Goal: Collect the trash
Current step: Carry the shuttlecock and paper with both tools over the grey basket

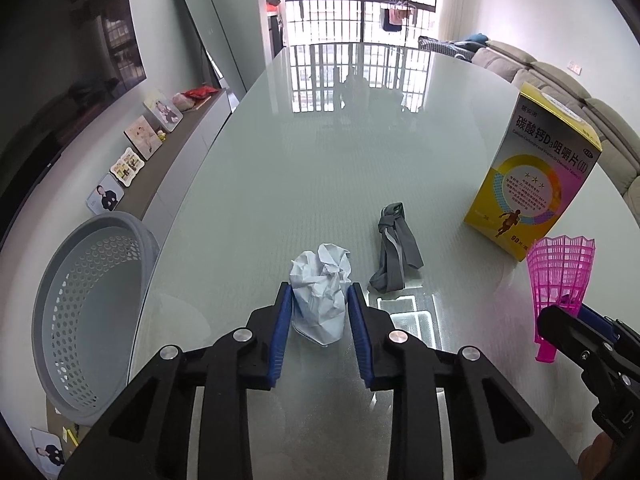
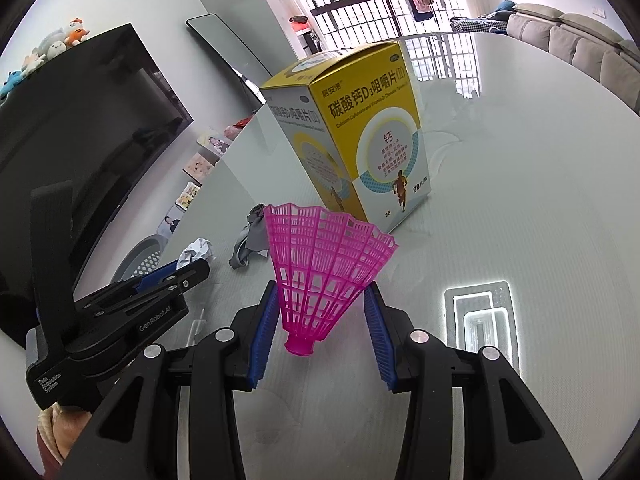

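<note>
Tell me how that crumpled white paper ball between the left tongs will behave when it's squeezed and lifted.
The paper ball is creased and loosely wadded, so it will probably crush a little under the left tongs rather than resist. It looks very light. On the glossy table it could slide if only nudged.

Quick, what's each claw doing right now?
Left gripper: closed on the crumpled paper ball.
Right gripper: closed on the pink shuttlecock.

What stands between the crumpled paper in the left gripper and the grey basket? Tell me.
Nothing visible. The crumpled paper sits between the left gripper's pads; the grey basket stands off the table's left edge, with only bare tabletop between.
</note>
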{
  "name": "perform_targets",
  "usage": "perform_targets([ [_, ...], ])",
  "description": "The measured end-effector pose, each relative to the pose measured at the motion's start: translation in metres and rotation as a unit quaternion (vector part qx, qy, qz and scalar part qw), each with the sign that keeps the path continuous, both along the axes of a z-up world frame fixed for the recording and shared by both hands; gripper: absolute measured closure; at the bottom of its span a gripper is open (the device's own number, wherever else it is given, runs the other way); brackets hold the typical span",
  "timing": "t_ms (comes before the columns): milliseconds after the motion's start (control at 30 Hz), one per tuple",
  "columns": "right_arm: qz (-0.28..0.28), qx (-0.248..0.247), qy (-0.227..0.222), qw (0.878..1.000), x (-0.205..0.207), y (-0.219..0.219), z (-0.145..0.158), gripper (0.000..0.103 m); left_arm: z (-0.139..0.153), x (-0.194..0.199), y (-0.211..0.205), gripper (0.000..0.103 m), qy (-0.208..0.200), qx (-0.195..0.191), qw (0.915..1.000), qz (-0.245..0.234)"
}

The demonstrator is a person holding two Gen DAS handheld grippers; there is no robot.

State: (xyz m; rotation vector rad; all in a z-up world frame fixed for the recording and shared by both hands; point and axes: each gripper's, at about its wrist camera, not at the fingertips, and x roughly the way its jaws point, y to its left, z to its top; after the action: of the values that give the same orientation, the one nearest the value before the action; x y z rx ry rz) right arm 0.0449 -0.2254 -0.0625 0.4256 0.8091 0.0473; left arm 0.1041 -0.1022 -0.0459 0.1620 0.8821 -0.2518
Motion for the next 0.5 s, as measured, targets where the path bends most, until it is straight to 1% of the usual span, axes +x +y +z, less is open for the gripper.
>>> perform_targets([
  [267,0.007,-0.011,-0.002,1.000,0.000,0.009,0.002,0.061,0.019,-0.022,0.016,0.074,-0.021,-0.003,0.9996,0.016],
  [433,0.008,-0.029,-0.004,1.000,-0.001,0.021,0.010,0.061,0.026,-0.027,0.036,0.074,-0.032,-0.010,0.9991,0.026],
  [500,0.009,-0.026,-0.006,1.000,-0.002,0.025,0.013,0.061,0.028,-0.027,0.044,0.074,-0.034,-0.014,0.9990,0.026],
])
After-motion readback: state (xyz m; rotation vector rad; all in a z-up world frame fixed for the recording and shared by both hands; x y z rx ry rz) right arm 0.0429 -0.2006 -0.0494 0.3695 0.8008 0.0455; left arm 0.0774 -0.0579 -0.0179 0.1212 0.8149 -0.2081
